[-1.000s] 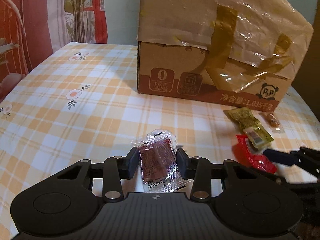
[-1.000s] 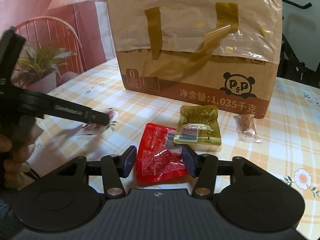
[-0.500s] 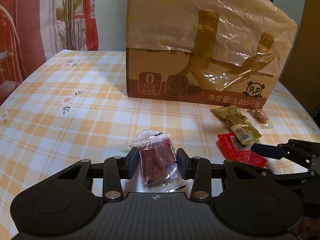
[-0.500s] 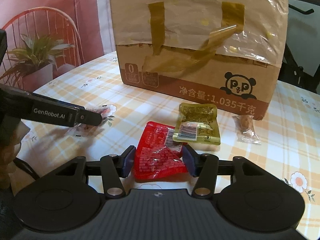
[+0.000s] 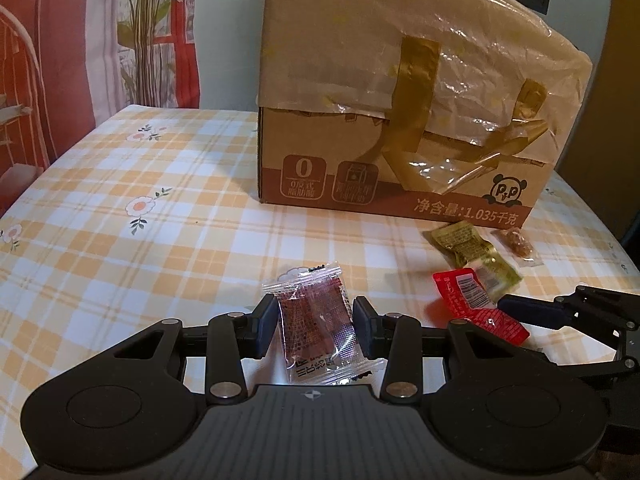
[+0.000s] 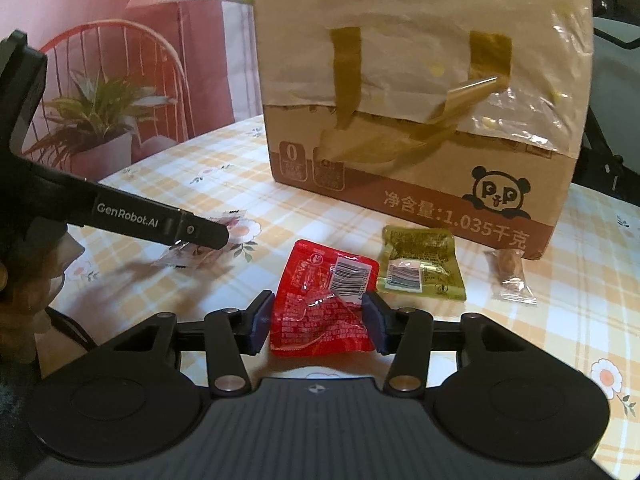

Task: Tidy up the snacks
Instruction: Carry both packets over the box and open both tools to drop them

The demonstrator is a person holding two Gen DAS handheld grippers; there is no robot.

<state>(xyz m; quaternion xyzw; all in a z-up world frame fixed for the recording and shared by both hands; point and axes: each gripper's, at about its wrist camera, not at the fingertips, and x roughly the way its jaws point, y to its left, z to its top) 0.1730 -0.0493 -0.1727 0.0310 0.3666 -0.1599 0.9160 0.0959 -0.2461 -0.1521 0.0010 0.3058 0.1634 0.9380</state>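
Checked tablecloth point(image 5: 120, 208), soft and flat, carried the lot. My left claw point(image 5: 315, 326) pinched a clear crinkly packet point(image 5: 316, 320), probably lifted for sorting. My right claw point(image 6: 318, 322) was closing on a glossy red pouch point(image 6: 324, 304). Olive pouch point(image 6: 420, 266) and small wrapped sweet point(image 6: 510, 272) lay loose beside the taped cardboard box point(image 6: 420, 92).

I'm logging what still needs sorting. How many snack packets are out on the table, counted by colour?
Clear wrapper with dark red filling: 1
Red foil packet: 1
Olive-green foil packet: 1
Clear wrapper with a brown snack: 1
Total: 4
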